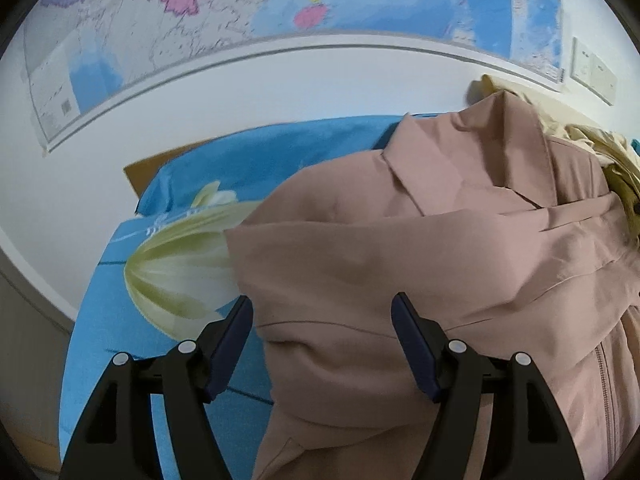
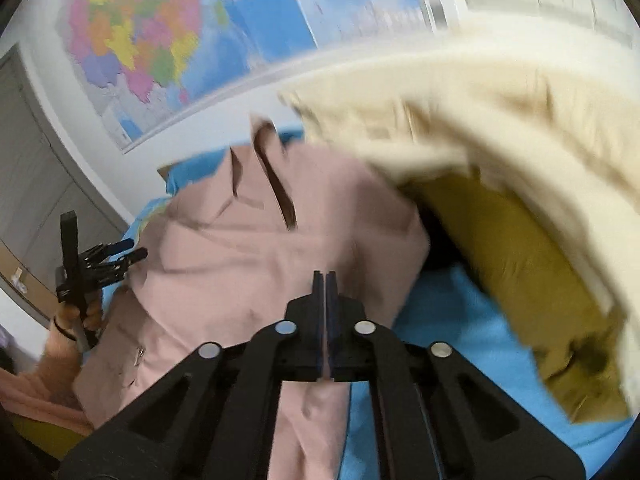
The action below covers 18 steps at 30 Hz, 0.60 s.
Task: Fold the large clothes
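A large pink jacket (image 1: 420, 248) with a collar and a zip lies spread on a blue bedsheet (image 1: 120, 320). My left gripper (image 1: 322, 308) is open, its fingers hovering over the jacket's left edge, holding nothing. In the right wrist view the jacket (image 2: 248, 264) fills the middle. My right gripper (image 2: 325, 280) has its jaws pressed together over the jacket's right side; whether cloth is pinched between them is not clear. The left gripper (image 2: 132, 250) shows at the jacket's far left edge, held by a hand.
A cream and mustard garment (image 2: 500, 184) is heaped at the right, blurred. The same pile (image 1: 612, 152) shows beyond the jacket's collar. A wall map (image 1: 280, 4) hangs behind the bed. The sheet has a pale green flower print (image 1: 180, 268).
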Motion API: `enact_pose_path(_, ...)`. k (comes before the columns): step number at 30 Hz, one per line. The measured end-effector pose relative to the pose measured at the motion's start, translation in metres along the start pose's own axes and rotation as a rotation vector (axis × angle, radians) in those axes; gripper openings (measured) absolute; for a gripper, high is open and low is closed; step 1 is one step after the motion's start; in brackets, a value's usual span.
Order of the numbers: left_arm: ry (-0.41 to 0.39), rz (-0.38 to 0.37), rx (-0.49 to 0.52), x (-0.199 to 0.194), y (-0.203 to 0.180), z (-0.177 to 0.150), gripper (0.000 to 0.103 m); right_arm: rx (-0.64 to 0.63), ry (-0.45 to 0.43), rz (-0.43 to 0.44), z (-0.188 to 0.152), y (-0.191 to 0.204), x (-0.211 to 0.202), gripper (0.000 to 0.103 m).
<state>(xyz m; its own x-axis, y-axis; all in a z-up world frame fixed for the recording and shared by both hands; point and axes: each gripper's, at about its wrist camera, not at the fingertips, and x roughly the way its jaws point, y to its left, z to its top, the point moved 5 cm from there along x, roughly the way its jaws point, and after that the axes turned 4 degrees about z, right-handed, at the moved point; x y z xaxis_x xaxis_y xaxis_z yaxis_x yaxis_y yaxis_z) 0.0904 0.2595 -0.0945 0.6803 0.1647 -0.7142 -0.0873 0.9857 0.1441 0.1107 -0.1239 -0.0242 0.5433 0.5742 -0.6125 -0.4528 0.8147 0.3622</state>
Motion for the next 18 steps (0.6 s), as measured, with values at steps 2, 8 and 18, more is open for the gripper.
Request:
enact_pose_path(2,0.023,0.030,0.008,0.007,-0.002,-0.003,0.069,0.021,0.045,-0.021,-0.004,-0.009,0.012,0.001)
enact_pose_path(8,0.029,-0.014,0.011,0.001,0.000,-0.012,0.071,0.007,0.041,-0.009,-0.016,0.004,0.010,0.042)
enact_pose_path(18,0.014,-0.115,0.209,-0.008,-0.065,-0.020,0.075,-0.187,0.147,-0.206,-0.038,0.024,0.072,0.039)
